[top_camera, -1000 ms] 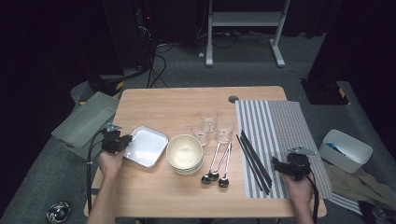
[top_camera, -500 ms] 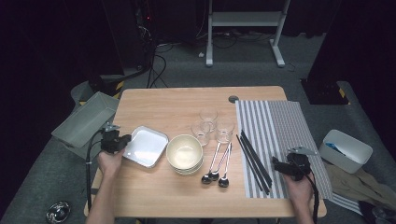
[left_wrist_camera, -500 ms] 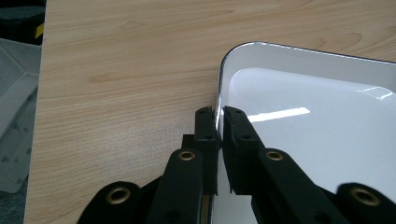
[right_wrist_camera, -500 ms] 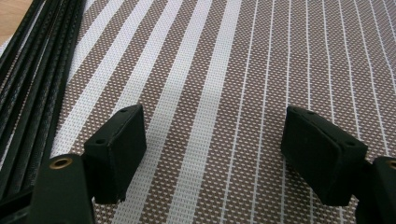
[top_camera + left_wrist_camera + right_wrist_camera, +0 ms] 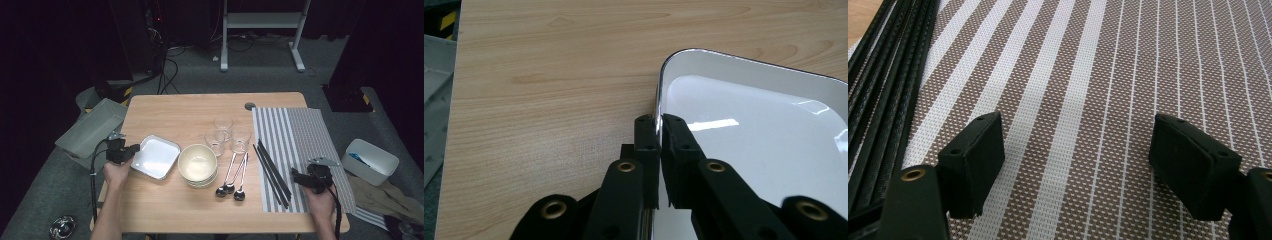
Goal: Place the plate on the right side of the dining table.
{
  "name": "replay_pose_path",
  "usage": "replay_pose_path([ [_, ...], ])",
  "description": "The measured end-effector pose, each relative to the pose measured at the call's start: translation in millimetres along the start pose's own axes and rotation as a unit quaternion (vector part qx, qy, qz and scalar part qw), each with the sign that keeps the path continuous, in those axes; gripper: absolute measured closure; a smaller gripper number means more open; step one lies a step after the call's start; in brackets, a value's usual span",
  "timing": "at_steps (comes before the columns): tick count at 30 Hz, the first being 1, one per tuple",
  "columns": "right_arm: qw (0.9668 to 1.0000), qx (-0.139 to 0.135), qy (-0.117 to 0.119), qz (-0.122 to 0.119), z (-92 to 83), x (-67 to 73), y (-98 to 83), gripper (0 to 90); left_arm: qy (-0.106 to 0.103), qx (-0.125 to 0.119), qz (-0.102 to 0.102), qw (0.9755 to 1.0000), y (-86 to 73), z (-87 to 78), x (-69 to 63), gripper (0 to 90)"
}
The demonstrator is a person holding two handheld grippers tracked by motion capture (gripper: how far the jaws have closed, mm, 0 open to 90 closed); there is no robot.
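Note:
A white square plate (image 5: pixel 156 156) lies on the left part of the wooden table (image 5: pixel 185 112). My left gripper (image 5: pixel 133 150) is at the plate's left edge. In the left gripper view my left gripper (image 5: pixel 659 125) is shut on the thin rim of the plate (image 5: pixel 749 145), one pad on each side. At the right, my right gripper (image 5: pixel 296 176) rests low over a striped placemat (image 5: pixel 300 132). In the right gripper view my right gripper (image 5: pixel 1078 150) stands open, with only the placemat (image 5: pixel 1088 75) under it. Black chopsticks (image 5: pixel 883 100) lie to its left.
Stacked cream bowls (image 5: pixel 198 162) sit beside the plate. Three glasses (image 5: pixel 223 123) stand behind them, and three spoons (image 5: pixel 231 175) lie to their right. Chopsticks (image 5: pixel 272 170) lie on the placemat's left edge. A grey bin (image 5: pixel 90 131) hangs off the table's left; a white container (image 5: pixel 372 161) sits at far right.

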State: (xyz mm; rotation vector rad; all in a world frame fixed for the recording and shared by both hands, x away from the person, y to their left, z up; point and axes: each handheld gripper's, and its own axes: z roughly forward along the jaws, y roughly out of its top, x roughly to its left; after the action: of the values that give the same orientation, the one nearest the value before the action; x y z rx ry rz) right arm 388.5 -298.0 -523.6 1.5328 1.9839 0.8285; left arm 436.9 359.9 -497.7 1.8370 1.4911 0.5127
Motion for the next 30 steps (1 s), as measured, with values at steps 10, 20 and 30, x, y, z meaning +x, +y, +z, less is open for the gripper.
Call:
replay_pose_path([
  [10, 1.0000, 0.000, 0.000, 0.000, 0.0, 0.0, 0.0, 22.1, 0.000, -0.003, 0.006, 1.0000, 0.3, -2.3, 0.1, 86.2],
  [20, 1.0000, 0.000, 0.000, 0.000, 0.0, 0.0, 0.0, 22.1, 0.000, -0.007, 0.004, 1.0000, 0.3, -3.5, -0.3, 86.5],
  [30, 1.0000, 0.000, 0.000, 0.000, 0.0, 0.0, 0.0, 22.1, -0.001, -0.011, 0.007, 0.9999, 1.0, -6.3, 0.0, 86.9],
])
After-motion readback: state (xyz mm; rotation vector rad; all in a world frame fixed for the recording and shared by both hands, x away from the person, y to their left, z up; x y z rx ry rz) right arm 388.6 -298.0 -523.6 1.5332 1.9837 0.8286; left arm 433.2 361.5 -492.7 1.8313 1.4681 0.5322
